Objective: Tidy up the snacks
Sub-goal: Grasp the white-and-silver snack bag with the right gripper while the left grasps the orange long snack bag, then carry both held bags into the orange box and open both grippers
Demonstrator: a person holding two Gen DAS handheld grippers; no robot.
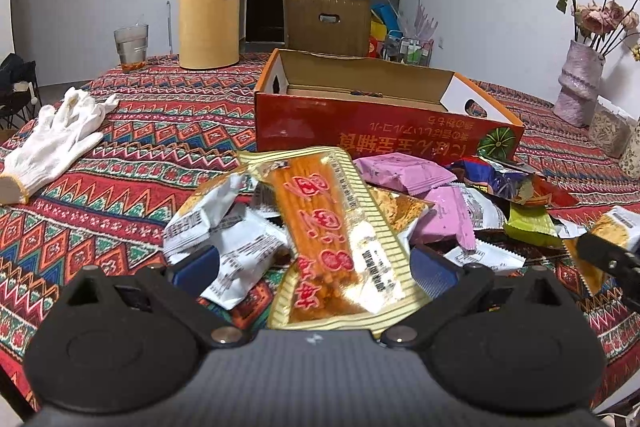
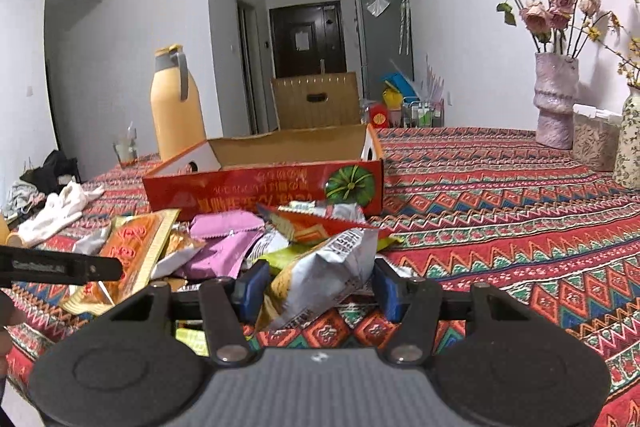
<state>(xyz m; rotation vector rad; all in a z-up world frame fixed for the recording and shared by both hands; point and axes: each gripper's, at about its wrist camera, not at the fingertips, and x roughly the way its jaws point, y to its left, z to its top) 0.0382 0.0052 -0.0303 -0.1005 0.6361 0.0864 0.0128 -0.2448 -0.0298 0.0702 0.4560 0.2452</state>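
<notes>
Snack packets (image 1: 440, 203) lie heaped just before the red box (image 1: 360, 131). Right gripper (image 2: 316, 285) pinches a silver packet (image 2: 320, 275); left gripper (image 1: 314, 263) clamps the long orange pack (image 1: 332, 231), pointing boxward.

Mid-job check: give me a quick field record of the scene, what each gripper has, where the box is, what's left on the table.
left gripper: jaws around a long orange snack packet, lifted above the pile
right gripper: jaws shut on a silver and yellow snack bag
box: red carton, open top, behind the pile; contents unclear
snack pile: pink, green, white packets loose on the patterned tablecloth
other: white gloves, yellow thermos
</notes>
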